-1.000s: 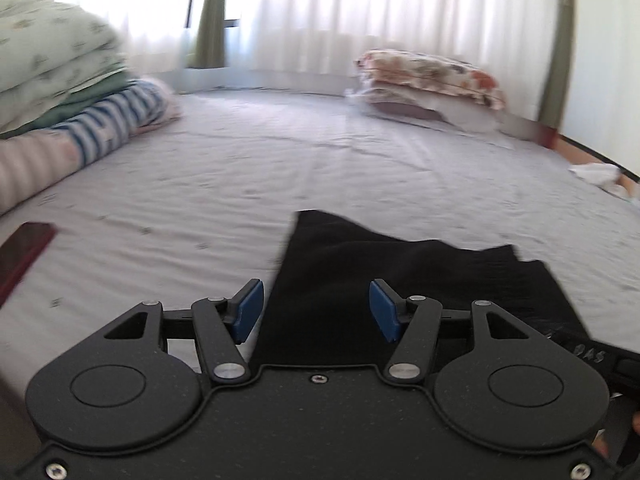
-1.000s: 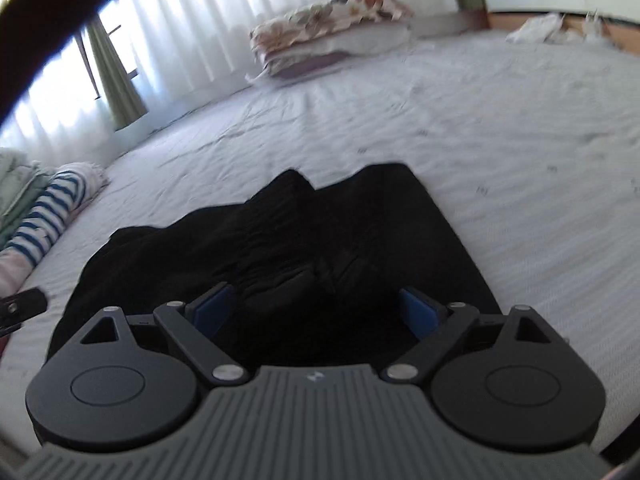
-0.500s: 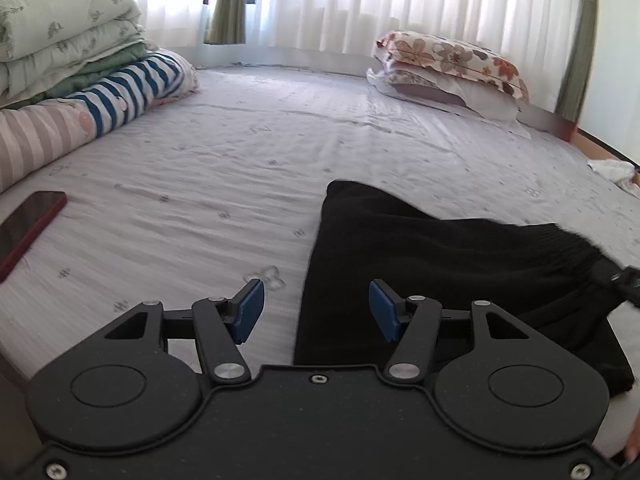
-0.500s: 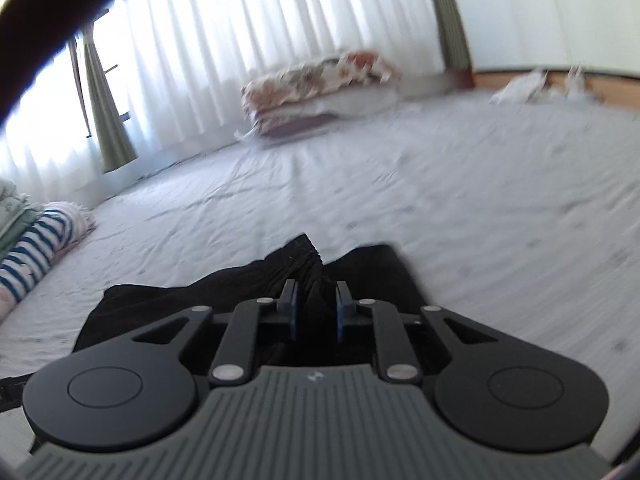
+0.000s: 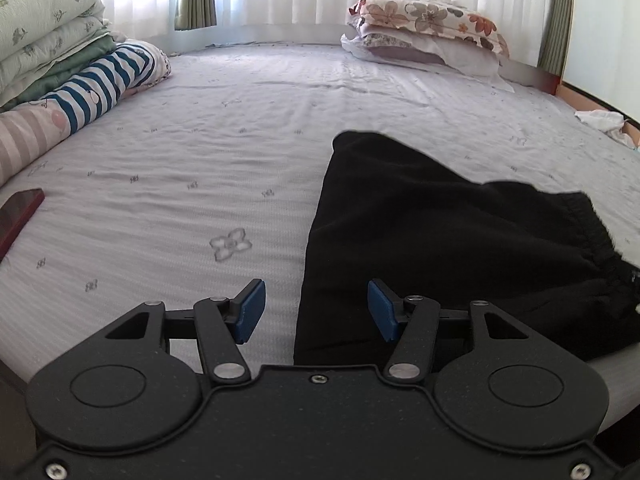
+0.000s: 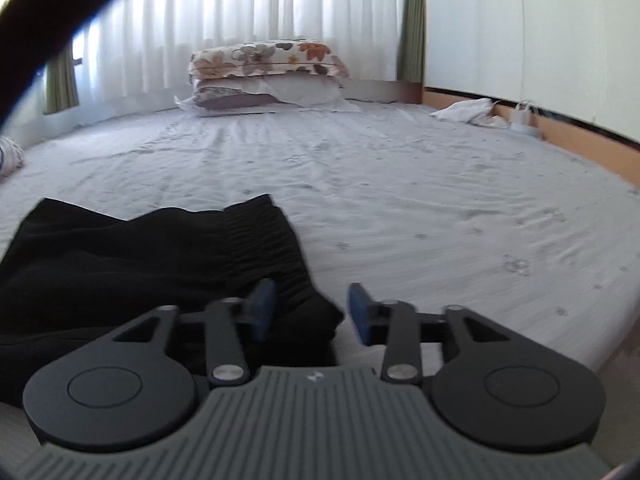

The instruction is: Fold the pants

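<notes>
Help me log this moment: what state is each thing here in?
Pants: folded, flat on the bed.
Left gripper: open, over the pants' edge, holding nothing.
Right gripper: jaws opening, pants corner between them, not pinched.
Phone: flat on the sheet.
Pillows: stacked.
Blankets: folded, piled.

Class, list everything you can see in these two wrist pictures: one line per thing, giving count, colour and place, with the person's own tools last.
pants: one, black, lying on the near part of the bed
bed sheet: one, pale grey with small flower prints, covering the bed
pillows: two stacked, floral on top and white below, far end
folded bedding: one pile, green, blue-striped and pink-striped, far left
phone: one, dark red, left edge of the bed
white cloth: one, crumpled, far right by the wall
curtains: white sheers with green drapes, at the window
left gripper: black with blue pads, open above the pants' edge
right gripper: black with blue pads, opening, nothing gripped
</notes>
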The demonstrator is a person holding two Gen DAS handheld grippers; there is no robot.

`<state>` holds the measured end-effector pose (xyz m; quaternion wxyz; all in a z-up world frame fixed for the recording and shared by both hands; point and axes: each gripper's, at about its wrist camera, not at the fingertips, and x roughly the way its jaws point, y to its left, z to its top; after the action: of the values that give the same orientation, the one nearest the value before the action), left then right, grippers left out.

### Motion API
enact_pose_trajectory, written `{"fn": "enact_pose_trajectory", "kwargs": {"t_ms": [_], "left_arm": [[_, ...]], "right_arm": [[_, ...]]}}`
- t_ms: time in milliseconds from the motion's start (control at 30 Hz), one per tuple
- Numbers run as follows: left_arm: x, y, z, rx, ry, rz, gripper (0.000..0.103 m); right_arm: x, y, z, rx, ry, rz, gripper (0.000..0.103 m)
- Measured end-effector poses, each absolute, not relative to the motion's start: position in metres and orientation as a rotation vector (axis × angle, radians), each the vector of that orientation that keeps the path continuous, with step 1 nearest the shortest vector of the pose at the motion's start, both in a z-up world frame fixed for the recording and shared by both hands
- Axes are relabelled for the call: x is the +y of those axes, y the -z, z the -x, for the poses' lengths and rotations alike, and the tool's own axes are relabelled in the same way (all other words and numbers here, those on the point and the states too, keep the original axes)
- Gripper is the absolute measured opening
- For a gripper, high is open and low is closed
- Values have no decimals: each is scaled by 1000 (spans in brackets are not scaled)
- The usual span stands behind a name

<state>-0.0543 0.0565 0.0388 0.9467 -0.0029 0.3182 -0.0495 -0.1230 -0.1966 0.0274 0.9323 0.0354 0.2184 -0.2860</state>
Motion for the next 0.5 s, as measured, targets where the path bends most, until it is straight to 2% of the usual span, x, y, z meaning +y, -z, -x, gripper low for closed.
{"fn": "enact_pose_trajectory", "kwargs": {"t_ms": [67, 100, 167, 200, 233, 300, 367, 500], "left_arm": [[56, -51, 50, 620, 121, 2, 55], [56, -57, 44, 607, 134, -2, 54], [50, -71, 27, 602, 164, -9, 46], [45, -78, 16, 613, 185, -9, 20], [40, -83, 4, 635, 212, -5, 3], [29, -89, -18, 681, 289, 3, 6], [17, -87, -37, 725, 359, 16, 6], [-6, -71, -73, 786, 363, 11, 6]], "right_arm": [[-195, -36, 131, 406, 625, -44, 83], [-192, -41, 132, 391, 606, -28, 83], [-182, -48, 127, 387, 534, 13, 83], [-176, -49, 122, 394, 485, 26, 79], [-169, -51, 115, 400, 435, 34, 68], [-155, -48, 101, 437, 354, 47, 28], [-146, -42, 88, 475, 286, 32, 22], [-135, -20, 74, 557, 259, 69, 22]]}}
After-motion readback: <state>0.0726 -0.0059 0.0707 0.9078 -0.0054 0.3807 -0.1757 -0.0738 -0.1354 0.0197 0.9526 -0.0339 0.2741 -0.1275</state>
